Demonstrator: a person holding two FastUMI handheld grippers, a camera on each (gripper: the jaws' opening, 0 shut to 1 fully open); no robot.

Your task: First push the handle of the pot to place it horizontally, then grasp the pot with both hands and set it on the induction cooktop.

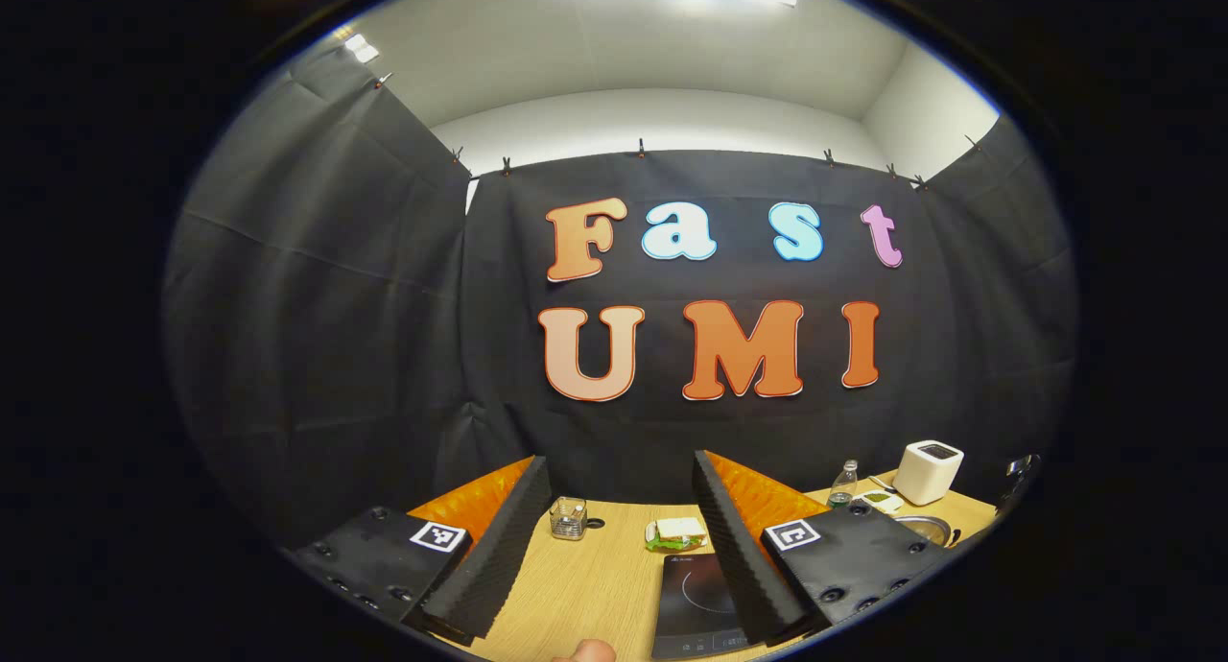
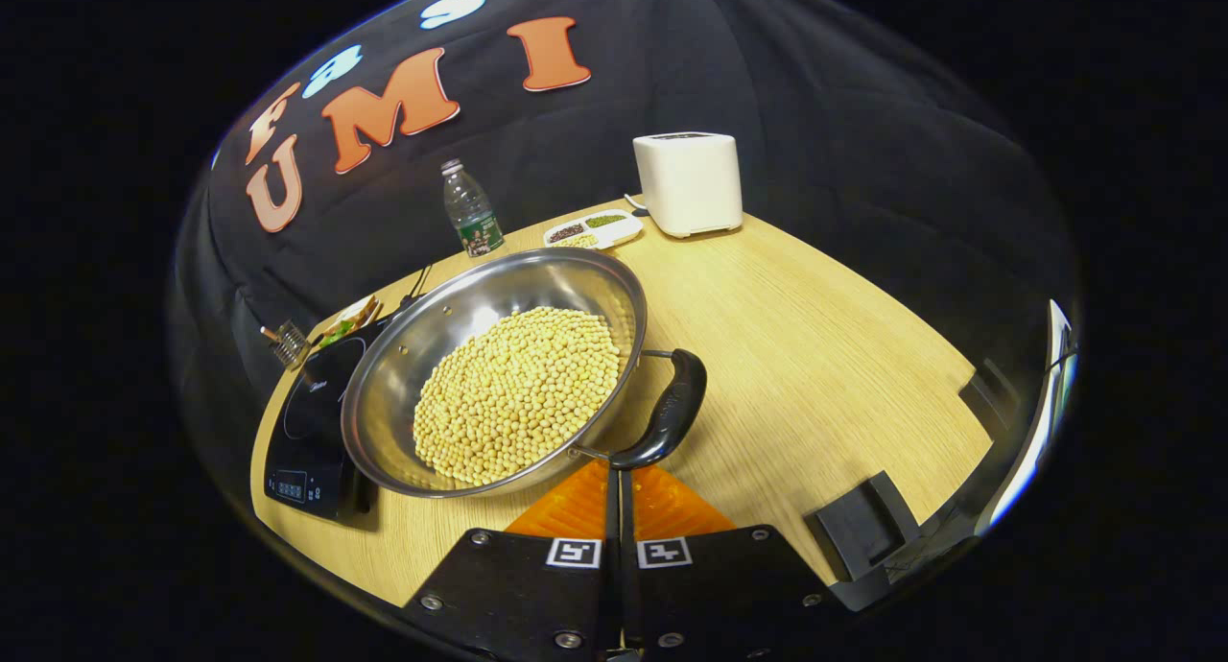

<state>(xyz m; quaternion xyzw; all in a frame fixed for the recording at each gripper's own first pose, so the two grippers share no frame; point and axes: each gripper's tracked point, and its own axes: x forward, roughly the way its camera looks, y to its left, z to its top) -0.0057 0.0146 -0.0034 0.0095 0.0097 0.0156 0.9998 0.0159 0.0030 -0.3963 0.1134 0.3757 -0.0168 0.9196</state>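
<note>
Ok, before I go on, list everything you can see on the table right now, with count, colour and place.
pot: one, steel, full of yellow soybeans, partly over the cooktop, black handle toward the right claw
induction cooktop: one, black, left of the pot
water bottle: one, clear, at the wall
toaster: one, white, far corner
divided dish: one, white, beside the toaster
sandwich: one, beyond the cooktop
glass cup: one, clear, left of the sandwich
table: one, light wood
left claw: open, above the table
right claw: shut, at the handle
</note>
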